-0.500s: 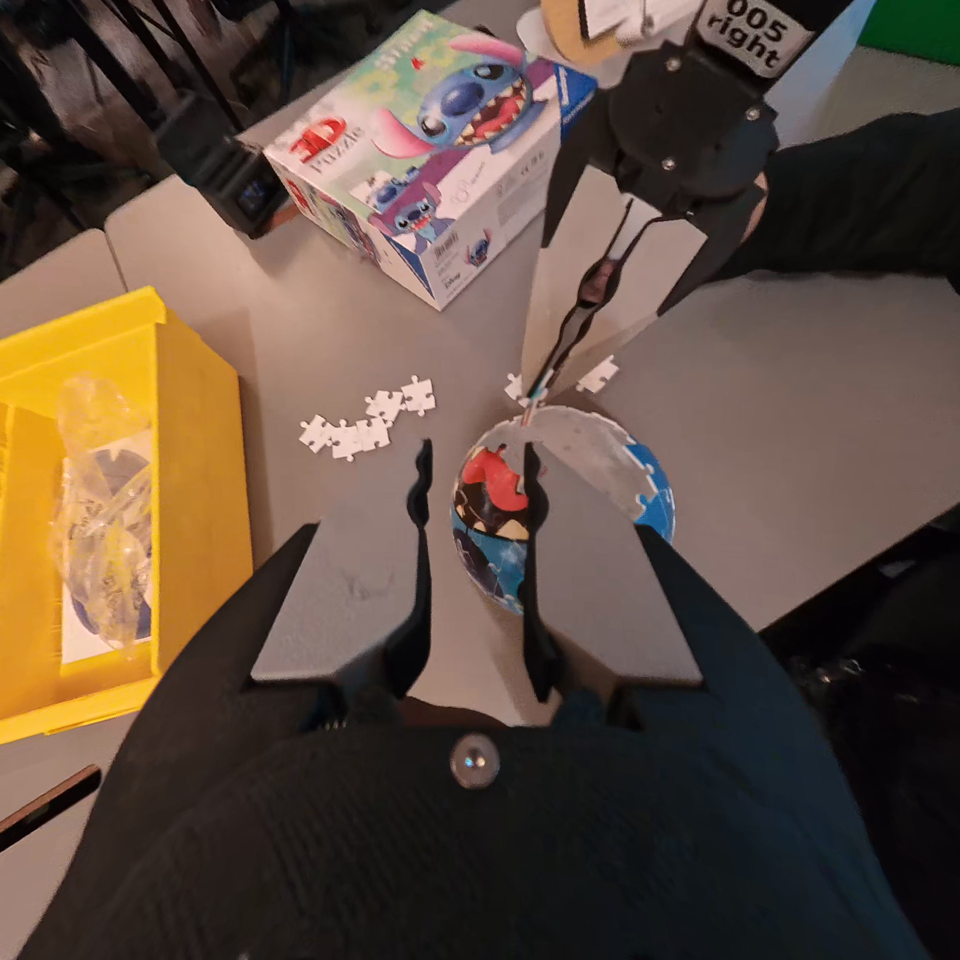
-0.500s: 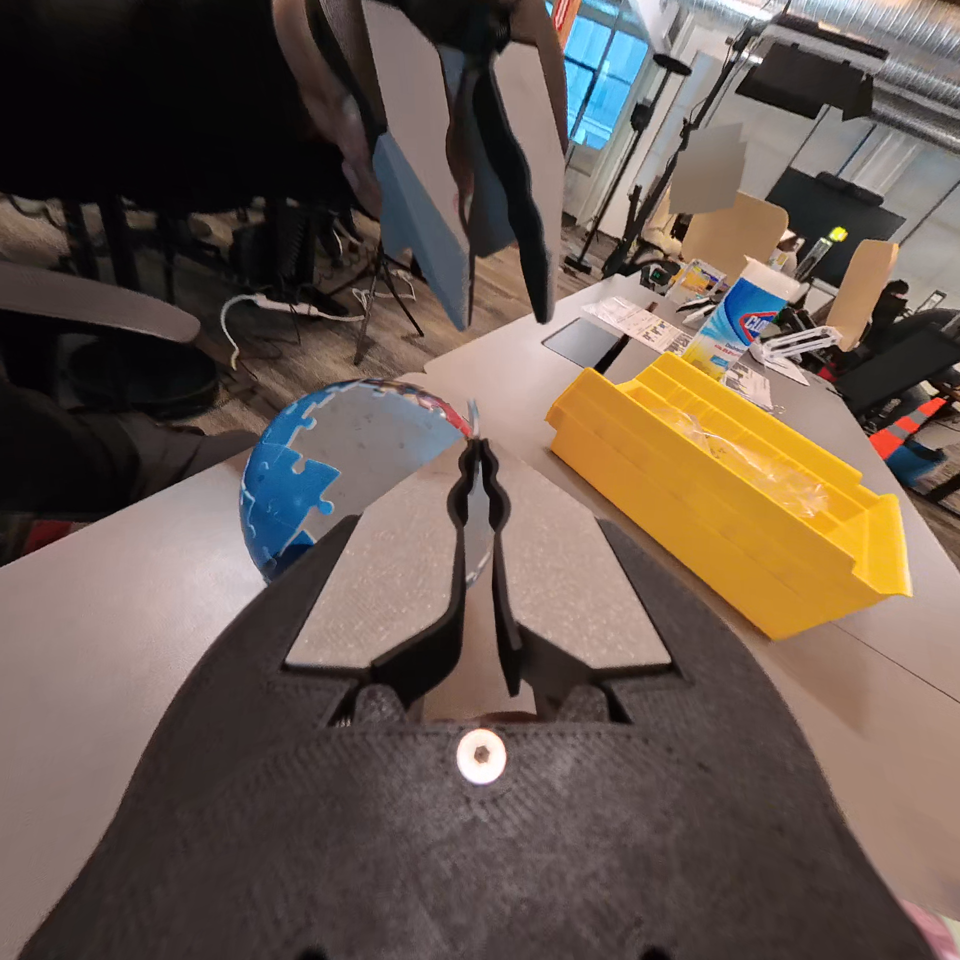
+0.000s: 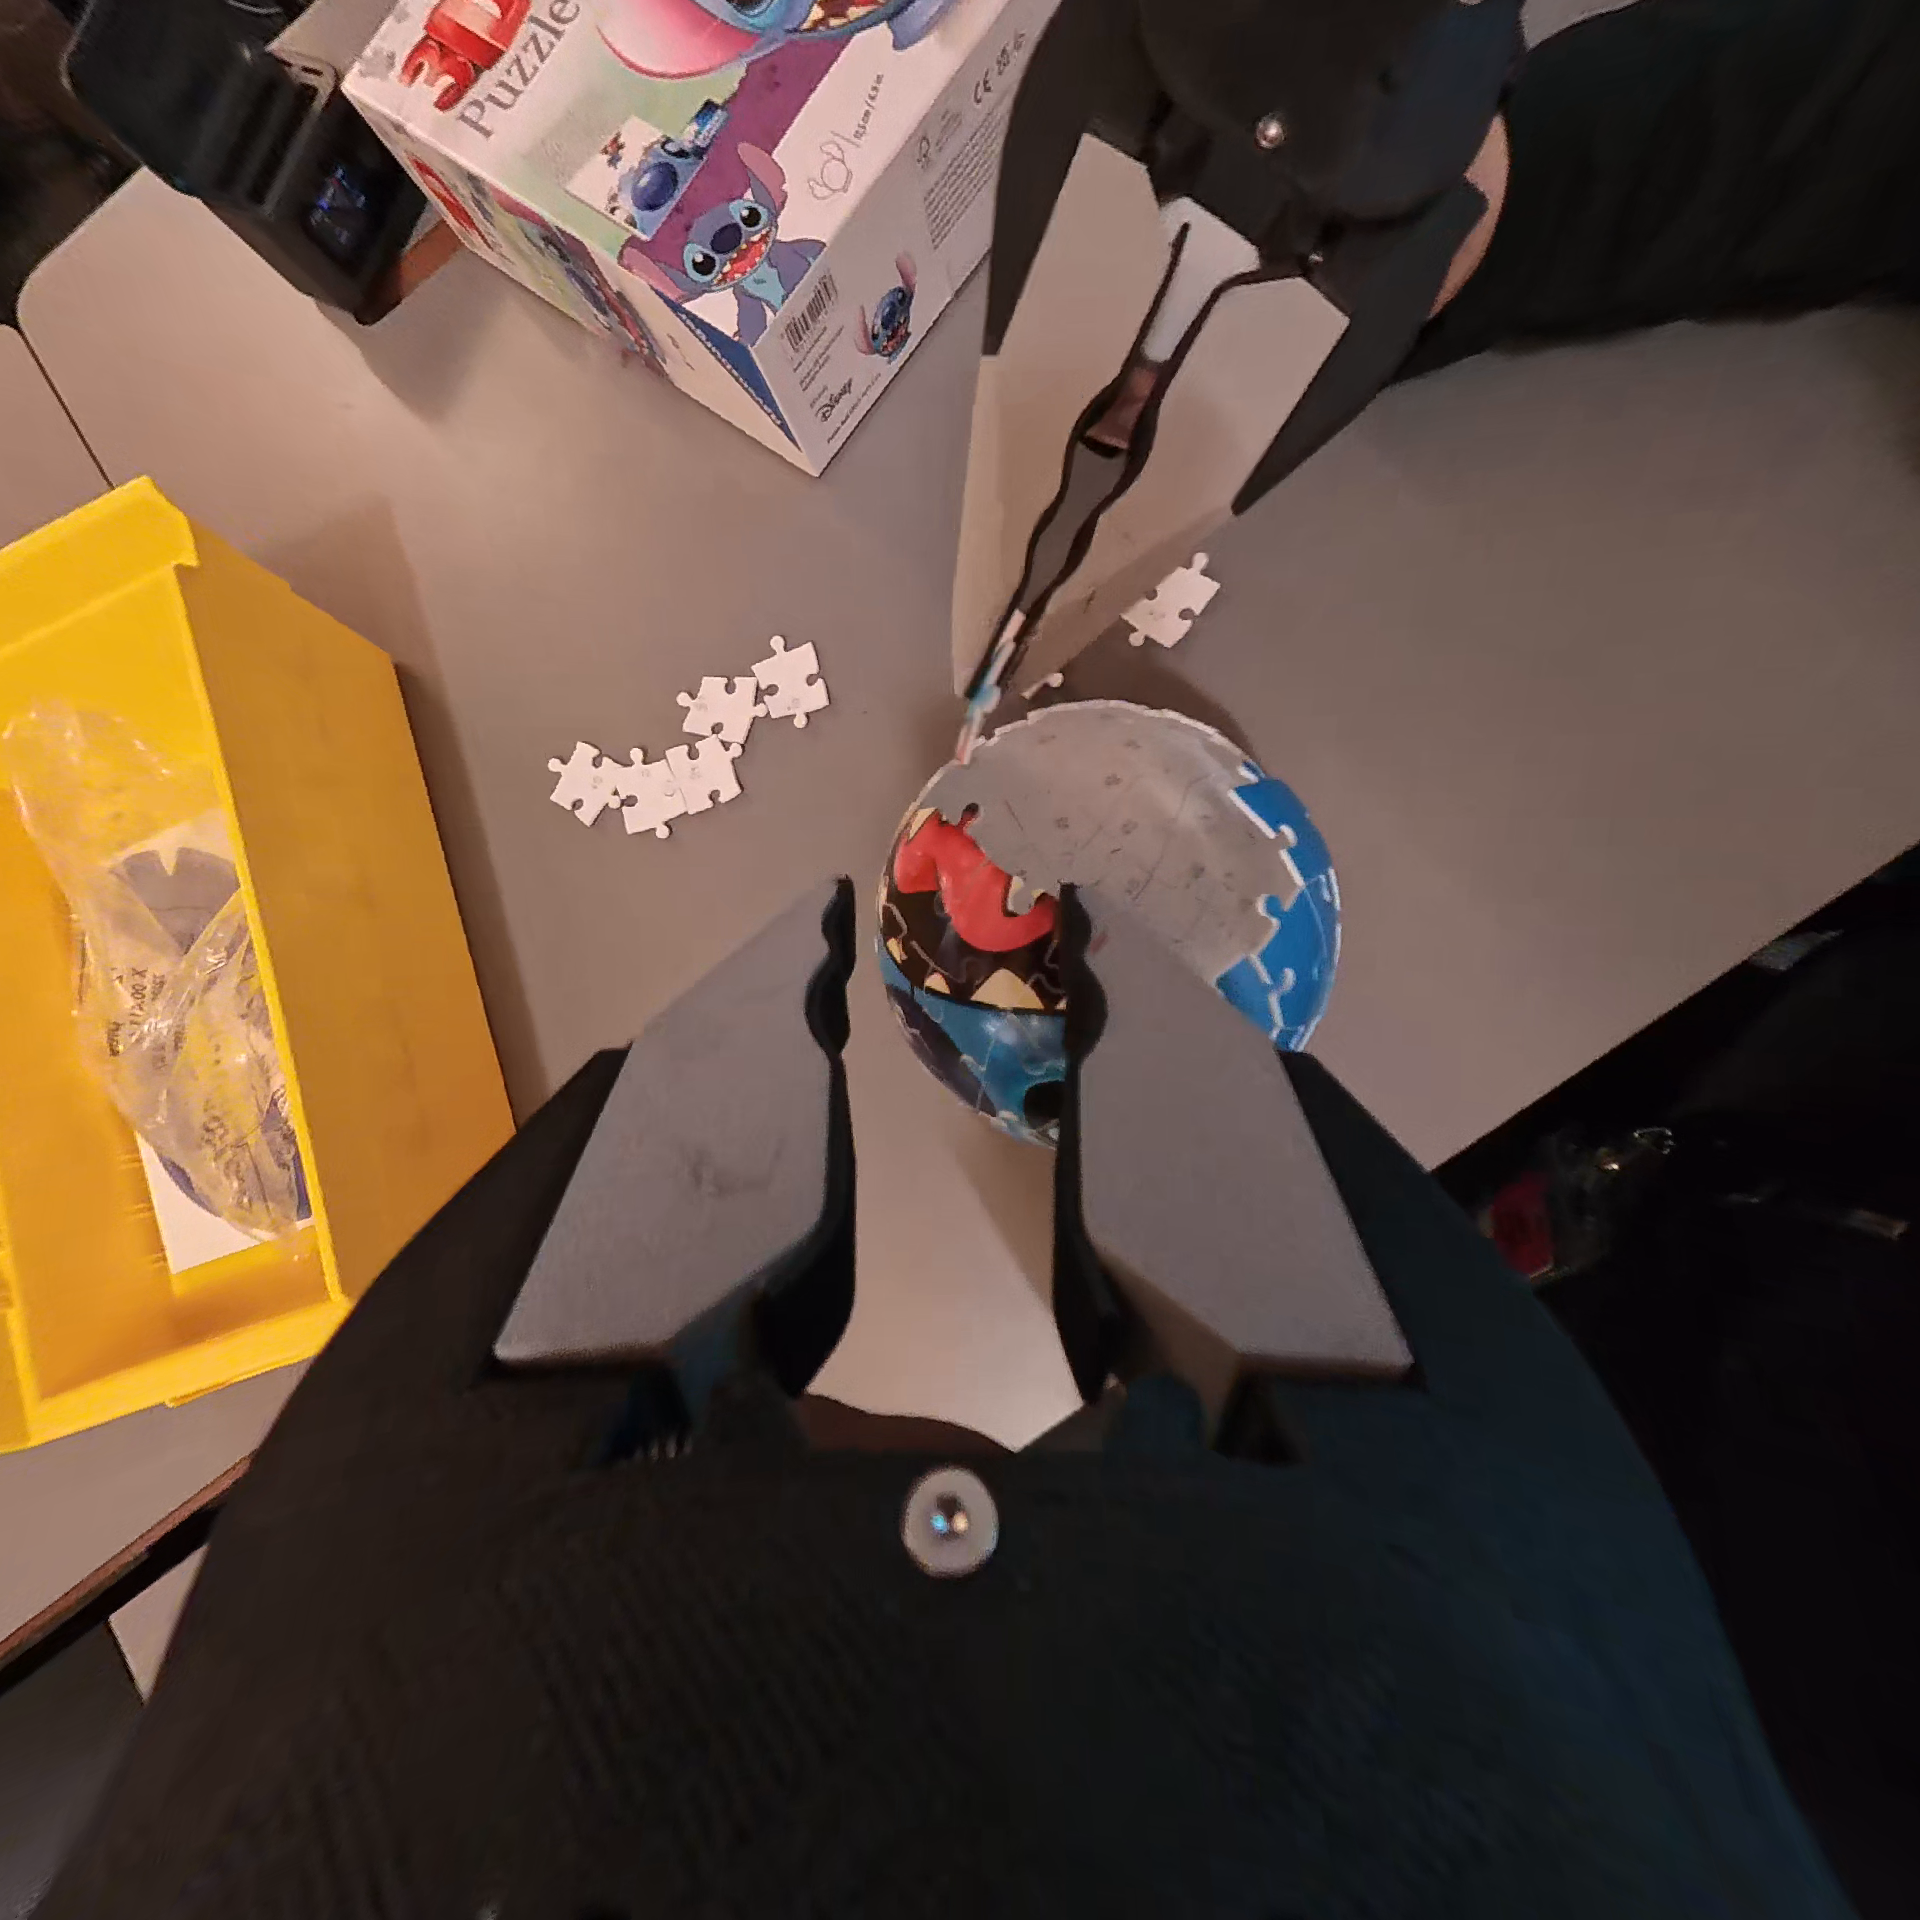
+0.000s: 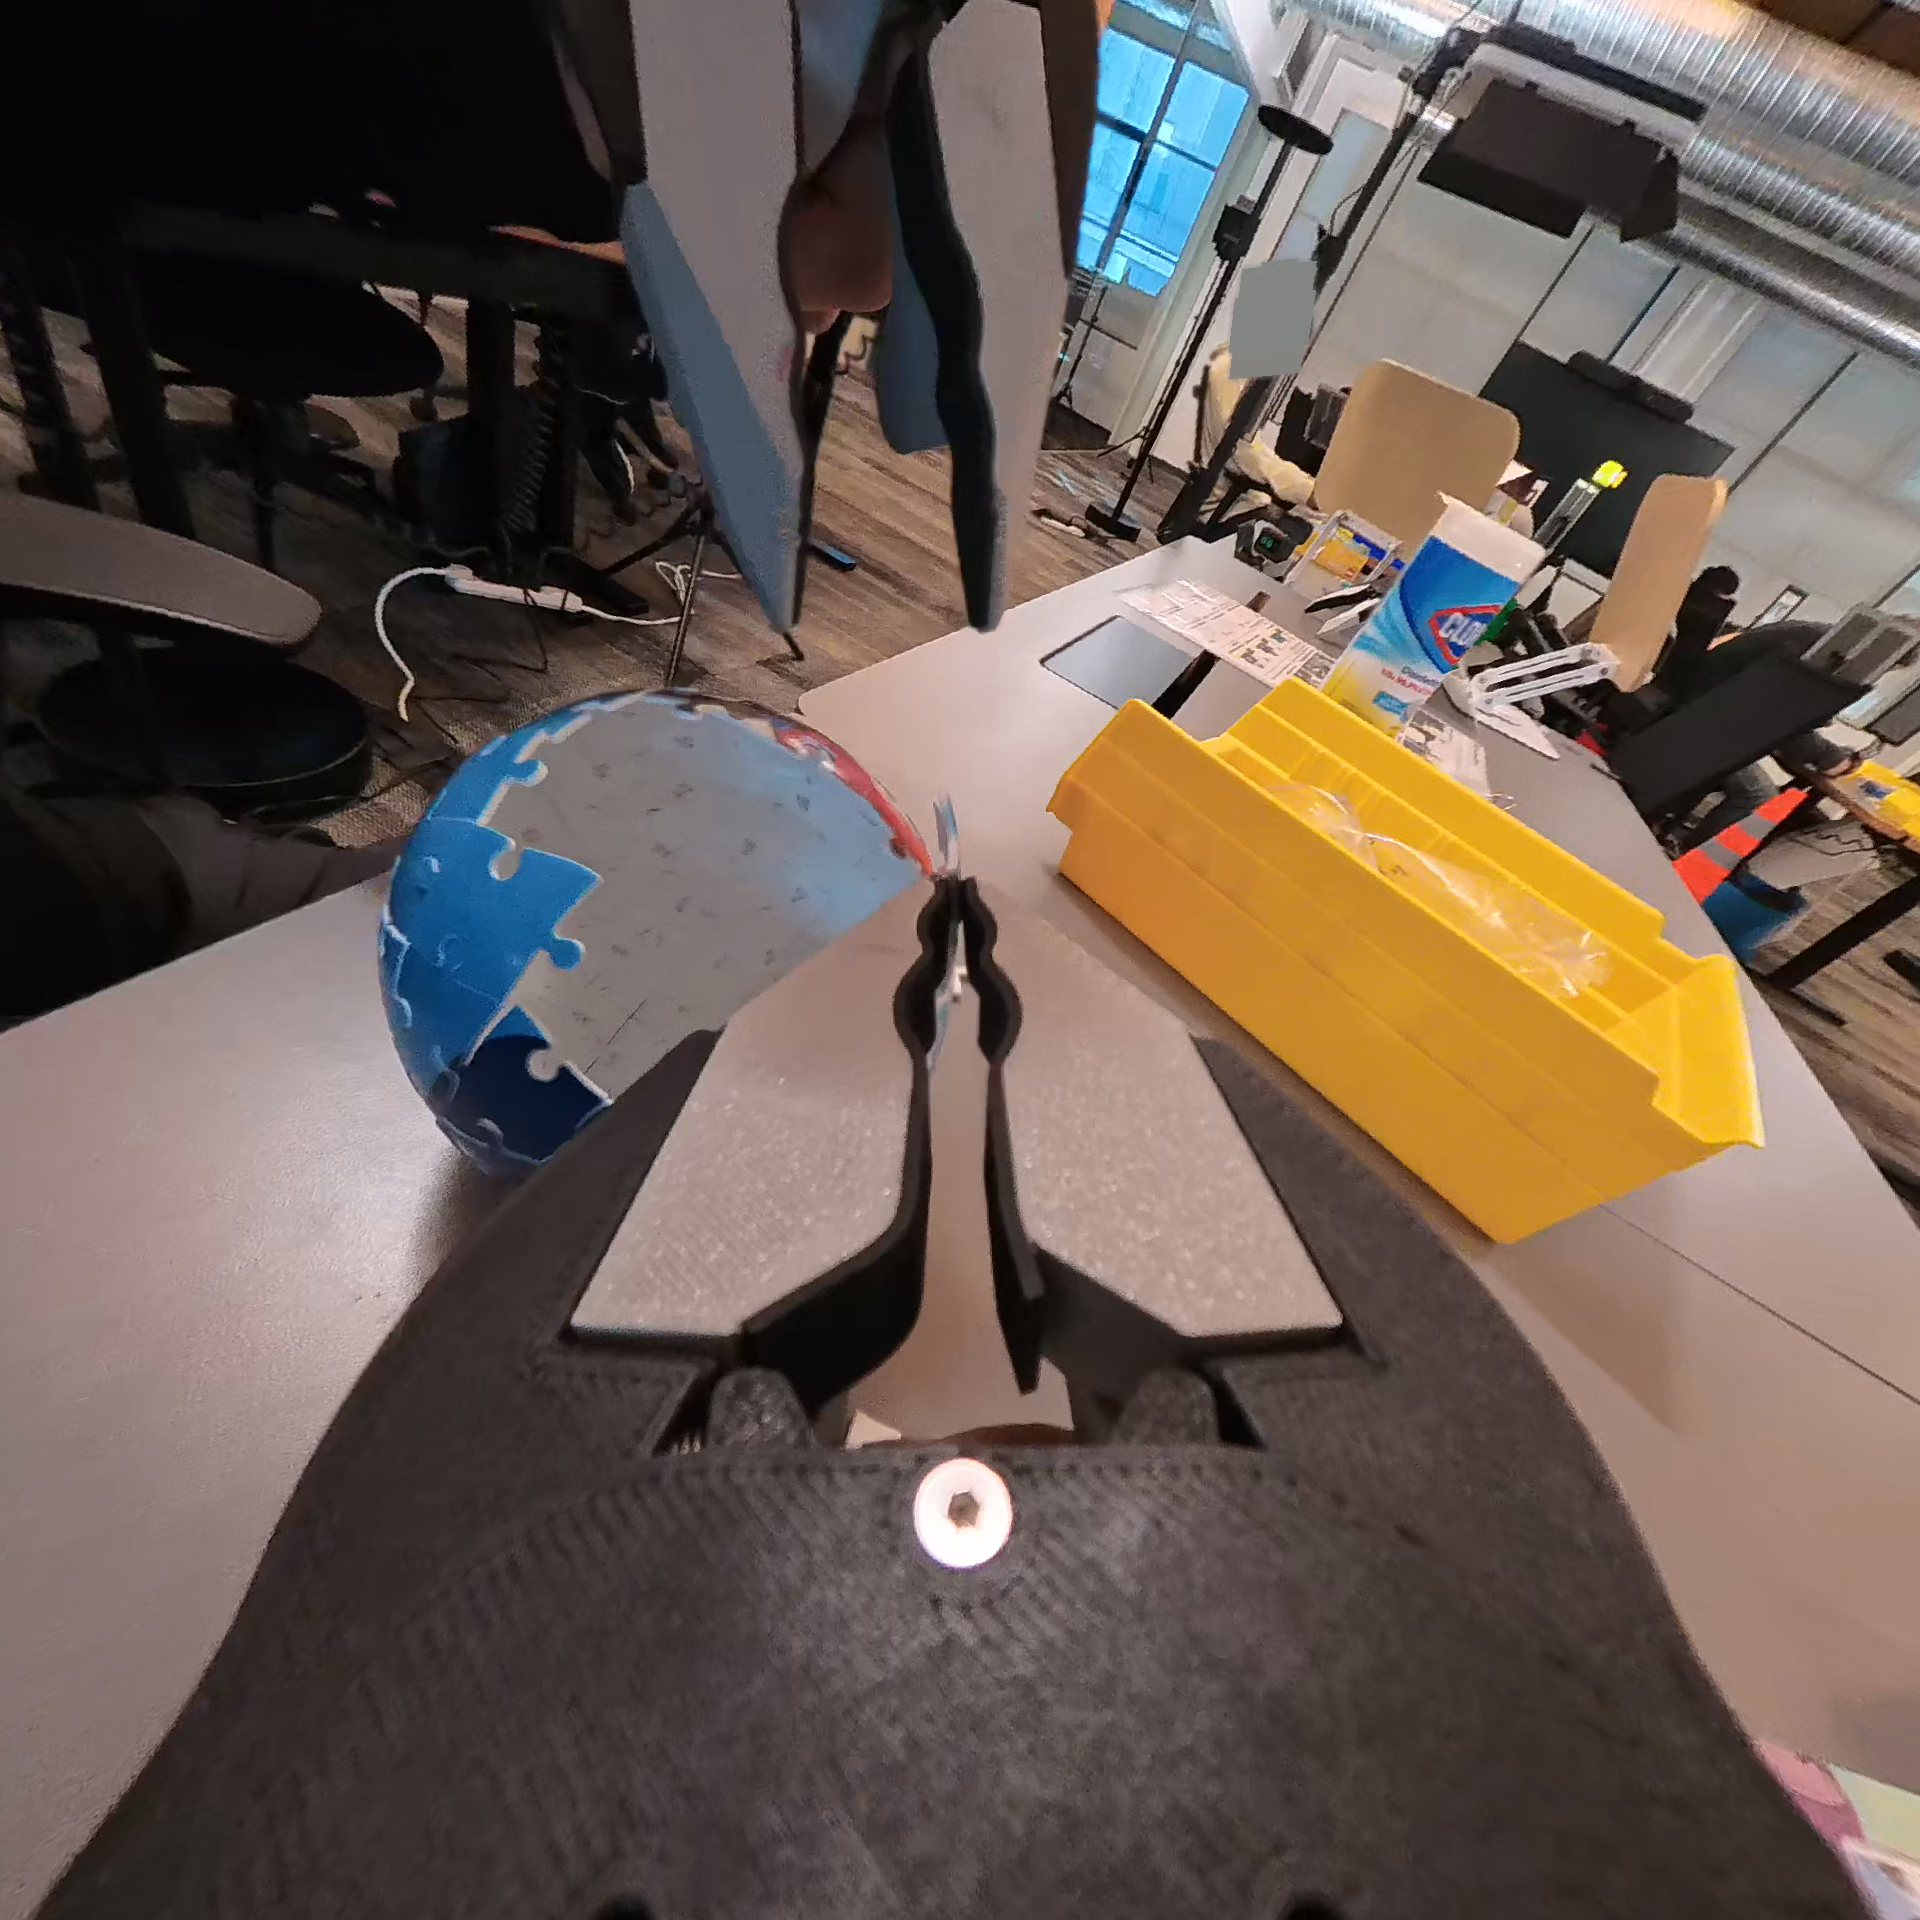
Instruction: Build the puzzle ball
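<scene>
The part-built puzzle ball [image 3: 1101, 894] rests on the grey table, blue outside with a red and black picture, its grey inside open upward. It also shows in the right wrist view [image 4: 623, 883]. My left gripper [image 3: 951, 904] is open and empty, hovering just above the ball's near edge; it hangs over the ball in the right wrist view [image 4: 883, 623]. My right gripper [image 4: 956, 899] is shut on a thin puzzle piece [image 4: 945, 826], held edge-on at the ball's rim. In the left wrist view the right gripper [image 3: 997, 665] reaches down with the piece [image 3: 982, 707] to the far rim.
Several loose white pieces [image 3: 686, 758] lie left of the ball and one piece [image 3: 1174, 603] behind it. The puzzle box [image 3: 727, 208] and a black device [image 3: 260, 177] stand at the back. A yellow bin [image 3: 291, 831] holding a plastic bag is at the left [image 4: 1351, 987]. Spacing between my two grippers at the tips: around 5 cm.
The left gripper has shifted slightly over the ball, which sits higher in its view. The right gripper still holds the piece at the ball's rim.
</scene>
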Demonstrator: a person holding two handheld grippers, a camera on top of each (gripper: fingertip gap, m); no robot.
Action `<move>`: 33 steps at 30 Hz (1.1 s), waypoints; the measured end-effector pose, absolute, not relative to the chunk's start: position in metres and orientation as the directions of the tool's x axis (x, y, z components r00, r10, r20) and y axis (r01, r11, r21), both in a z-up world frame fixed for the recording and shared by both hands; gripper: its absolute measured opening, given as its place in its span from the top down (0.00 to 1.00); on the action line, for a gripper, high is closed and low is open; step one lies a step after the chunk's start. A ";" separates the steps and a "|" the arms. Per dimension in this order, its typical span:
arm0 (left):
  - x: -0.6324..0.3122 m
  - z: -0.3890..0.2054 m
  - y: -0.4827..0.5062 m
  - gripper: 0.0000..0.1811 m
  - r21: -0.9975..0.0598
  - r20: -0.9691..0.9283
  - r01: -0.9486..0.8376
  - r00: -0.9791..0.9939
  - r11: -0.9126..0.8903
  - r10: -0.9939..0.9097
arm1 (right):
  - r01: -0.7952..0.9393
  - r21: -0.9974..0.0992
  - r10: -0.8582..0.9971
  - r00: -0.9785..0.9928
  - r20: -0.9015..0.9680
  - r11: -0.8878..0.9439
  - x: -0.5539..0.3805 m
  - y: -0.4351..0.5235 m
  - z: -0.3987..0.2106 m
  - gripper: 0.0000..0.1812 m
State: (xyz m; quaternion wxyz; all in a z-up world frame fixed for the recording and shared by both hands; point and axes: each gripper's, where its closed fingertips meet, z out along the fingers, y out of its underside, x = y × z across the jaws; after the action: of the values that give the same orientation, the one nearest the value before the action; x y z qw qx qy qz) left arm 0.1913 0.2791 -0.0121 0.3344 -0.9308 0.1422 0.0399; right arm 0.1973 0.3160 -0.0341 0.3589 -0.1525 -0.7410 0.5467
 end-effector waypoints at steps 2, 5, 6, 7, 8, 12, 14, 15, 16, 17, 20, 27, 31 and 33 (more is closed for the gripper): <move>0.191 -0.012 0.279 0.80 -0.611 -0.174 -0.286 0.958 -0.738 -0.228 | -0.171 -0.910 0.614 -0.690 0.384 0.377 0.197 0.313 -0.035 1.00; 0.193 -0.013 0.281 0.79 -0.610 -0.182 -0.281 0.960 -0.740 -0.215 | -0.190 -0.897 0.609 -0.676 0.415 0.400 0.198 0.310 -0.035 1.00; 0.193 -0.012 0.282 0.78 -0.611 -0.186 -0.281 0.960 -0.740 -0.211 | -0.196 -0.894 0.605 -0.676 0.421 0.404 0.199 0.309 -0.035 1.00; 0.194 -0.010 0.284 0.78 -0.614 -0.189 -0.280 0.960 -0.738 -0.207 | -0.199 -0.891 0.603 -0.674 0.426 0.407 0.199 0.309 -0.036 1.00; 0.196 -0.009 0.285 0.78 -0.615 -0.190 -0.280 0.960 -0.737 -0.206 | -0.204 -0.889 0.604 -0.670 0.432 0.409 0.199 0.309 -0.036 1.00; 0.202 -0.010 0.291 0.77 -0.588 -0.211 -0.309 0.951 -0.747 -0.227 | -0.230 -0.882 0.590 -0.670 0.450 0.412 0.202 0.309 -0.036 1.00; 0.205 -0.014 0.292 0.77 -0.564 -0.217 -0.329 0.944 -0.757 -0.248 | -0.252 -0.870 0.575 -0.667 0.474 0.424 0.204 0.308 -0.036 1.00; 0.207 -0.017 0.292 0.77 -0.550 -0.215 -0.335 0.942 -0.765 -0.259 | -0.267 -0.862 0.569 -0.661 0.489 0.430 0.205 0.308 -0.036 1.00; 0.207 -0.020 0.292 0.78 -0.537 -0.213 -0.342 0.939 -0.771 -0.268 | -0.286 -0.854 0.562 -0.655 0.505 0.435 0.206 0.308 -0.036 1.00; 0.207 -0.023 0.292 0.78 -0.526 -0.211 -0.346 0.938 -0.777 -0.275 | -0.301 -0.846 0.556 -0.648 0.520 0.440 0.207 0.307 -0.036 1.00; 0.206 -0.027 0.290 0.78 -0.510 -0.188 -0.344 0.939 -0.788 -0.288 | -0.306 -0.819 0.548 -0.623 0.558 0.486 0.204 0.308 -0.040 1.00; 0.210 -0.032 0.287 0.78 -0.470 -0.167 -0.371 0.928 -0.801 -0.332 | -0.346 -0.750 0.514 -0.564 0.646 0.563 0.203 0.299 -0.044 1.00; 0.210 -0.036 0.287 0.78 -0.441 -0.158 -0.393 0.919 -0.807 -0.361 | -0.362 -0.704 0.504 -0.508 0.698 0.611 0.200 0.299 -0.045 1.00; 0.208 -0.038 0.287 0.78 -0.424 -0.155 -0.406 0.913 -0.809 -0.377 | -0.366 -0.702 0.507 -0.500 0.702 0.611 0.200 0.298 -0.045 1.00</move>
State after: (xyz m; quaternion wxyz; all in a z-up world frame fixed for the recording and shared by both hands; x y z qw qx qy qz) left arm 0.2084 0.2867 -0.0384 0.2297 -0.9507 0.2061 0.0316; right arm 0.1999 0.2981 -0.0453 0.4977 -0.0470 -0.7468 0.4386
